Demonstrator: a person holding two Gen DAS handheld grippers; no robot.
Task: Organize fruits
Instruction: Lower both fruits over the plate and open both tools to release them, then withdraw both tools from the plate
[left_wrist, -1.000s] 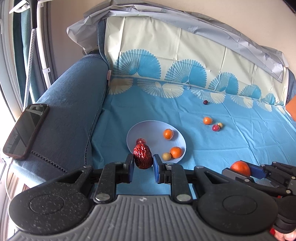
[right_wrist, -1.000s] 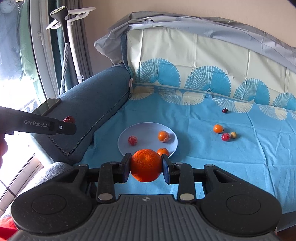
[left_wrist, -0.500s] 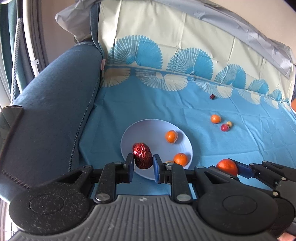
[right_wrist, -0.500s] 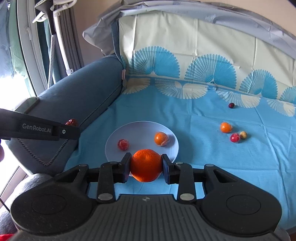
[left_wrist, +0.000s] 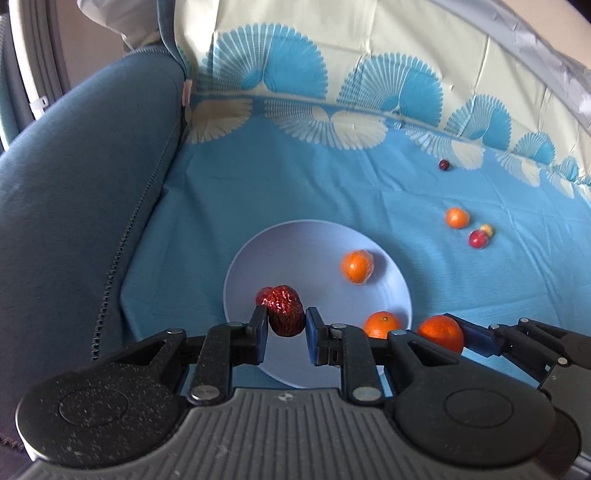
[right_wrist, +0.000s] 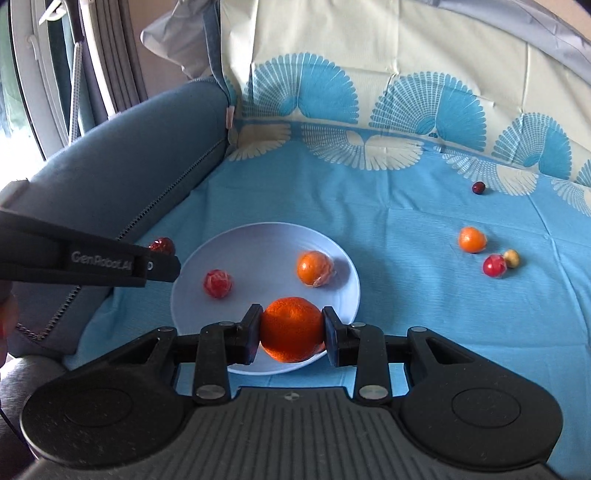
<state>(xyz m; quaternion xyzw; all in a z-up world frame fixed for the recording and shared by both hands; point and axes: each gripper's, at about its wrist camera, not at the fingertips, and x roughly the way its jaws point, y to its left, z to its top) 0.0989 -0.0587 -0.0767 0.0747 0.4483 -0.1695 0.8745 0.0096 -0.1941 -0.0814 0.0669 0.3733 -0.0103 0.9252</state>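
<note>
My left gripper (left_wrist: 282, 323) is clamped on a wrinkled dark-red date (left_wrist: 285, 310), holding it above the near-left part of the pale plate (left_wrist: 295, 243). My right gripper (right_wrist: 291, 330) is clamped on a large orange (right_wrist: 292, 329), which hangs over the plate's near edge; in the left wrist view that same orange (left_wrist: 441, 332) shows at the near right, just beside the plate rim.

On the plate I see a wrapped mandarin (right_wrist: 314, 267) towards the far right, a small red fruit in a clear wrapper (right_wrist: 218, 283) on the left, and, in the left wrist view, another small orange (left_wrist: 382, 324) at the near-right rim.

The plate sits on a blue cloth (right_wrist: 406, 295) spread over a sofa, with the dark-blue armrest (left_wrist: 74, 221) to the left. Well apart from the plate, to the far right, lie a small loose orange (right_wrist: 472, 239), a red fruit (right_wrist: 494, 266) touching a little yellowish one (right_wrist: 511, 257), and farther off a dark berry (right_wrist: 478, 187) near the cloth's fan-patterned border.

From the right wrist view, the left gripper's arm (right_wrist: 92, 260) reaches in from the left, its tip at the plate's left rim.
</note>
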